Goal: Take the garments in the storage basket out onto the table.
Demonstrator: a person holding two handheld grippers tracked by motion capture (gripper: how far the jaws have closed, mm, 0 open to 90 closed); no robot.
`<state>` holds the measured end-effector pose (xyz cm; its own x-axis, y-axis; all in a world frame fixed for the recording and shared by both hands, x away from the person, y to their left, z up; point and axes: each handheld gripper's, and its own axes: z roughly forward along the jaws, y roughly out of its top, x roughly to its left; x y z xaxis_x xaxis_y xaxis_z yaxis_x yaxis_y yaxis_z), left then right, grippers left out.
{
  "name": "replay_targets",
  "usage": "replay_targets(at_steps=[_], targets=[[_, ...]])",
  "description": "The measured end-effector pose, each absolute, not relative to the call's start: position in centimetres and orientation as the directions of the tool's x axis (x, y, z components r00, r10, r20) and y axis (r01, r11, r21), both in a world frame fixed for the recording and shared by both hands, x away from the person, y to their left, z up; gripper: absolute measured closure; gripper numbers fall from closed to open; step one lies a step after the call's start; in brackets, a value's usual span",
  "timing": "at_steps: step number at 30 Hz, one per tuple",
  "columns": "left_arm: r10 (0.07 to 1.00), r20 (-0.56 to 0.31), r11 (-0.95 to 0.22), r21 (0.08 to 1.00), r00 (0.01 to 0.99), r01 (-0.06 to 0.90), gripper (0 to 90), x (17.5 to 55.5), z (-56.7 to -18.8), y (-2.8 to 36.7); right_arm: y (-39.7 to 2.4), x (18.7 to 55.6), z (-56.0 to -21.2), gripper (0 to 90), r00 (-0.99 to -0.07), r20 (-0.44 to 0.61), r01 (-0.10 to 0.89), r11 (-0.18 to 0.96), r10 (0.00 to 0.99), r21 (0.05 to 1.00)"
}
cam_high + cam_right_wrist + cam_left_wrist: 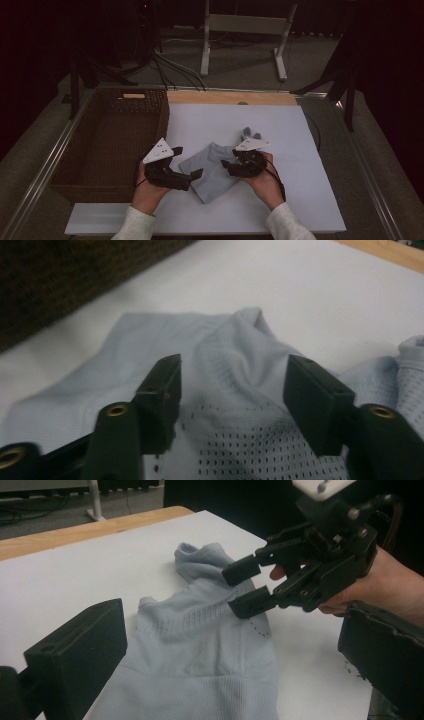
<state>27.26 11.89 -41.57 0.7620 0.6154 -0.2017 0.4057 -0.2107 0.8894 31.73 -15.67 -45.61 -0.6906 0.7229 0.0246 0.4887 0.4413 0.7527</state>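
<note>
Our right gripper point(245, 587) straddles a cloth point(212, 170) ridge, jaws half-closed, not pinching. We squeeze squarely there. Left gripper point(192, 175) gapes empty.

Lab / recording setup, not a home

Dark room w/ black surroundings; white board point(280, 200) laid as work surface on a wooden-edged table point(230, 97), metal rails along both sides. Grey carpet-type floor behind, w/ loose black cables point(170, 65) running across it, white metal legs of a stand or desk frame point(205, 45), dark tripod-like legs at right point(345, 85). Person's hands carry instrumented grippers w/ grey three-cornered plates & trailing cables – left gripper point(196, 173), right gripper point(225, 163). Props are few & staged: wicker basket point(80, 165) at left edge, light-blue garment point(212, 172) on the board – typical data-collection bench
</note>
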Motion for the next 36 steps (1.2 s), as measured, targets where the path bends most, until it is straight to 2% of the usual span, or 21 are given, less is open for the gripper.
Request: replay_targets(at_steps=[9, 18, 36], targets=[[0.615, -0.200, -0.210, 0.891, 0.763, 0.403, 0.3, 27.2, -41.5, 11.9, -15.9, 31.5, -46.0, 58.5, -0.677, -0.002, 0.519, 0.479, 0.736, 0.708], [0.615, -0.199, -0.211, 0.891, 0.763, 0.403, 0.3, 27.2, -41.5, 11.9, -16.1, 30.9, -46.4, 86.0, -0.674, -0.052, 0.517, 0.520, 0.737, 0.680], [0.615, -0.202, -0.211, 0.890, 0.763, 0.405, 0.3, 27.2, -41.5, 11.9, -18.1, 29.0, -45.6, 88.4, -0.662, -0.050, 0.491, 0.483, 0.748, 0.725]])
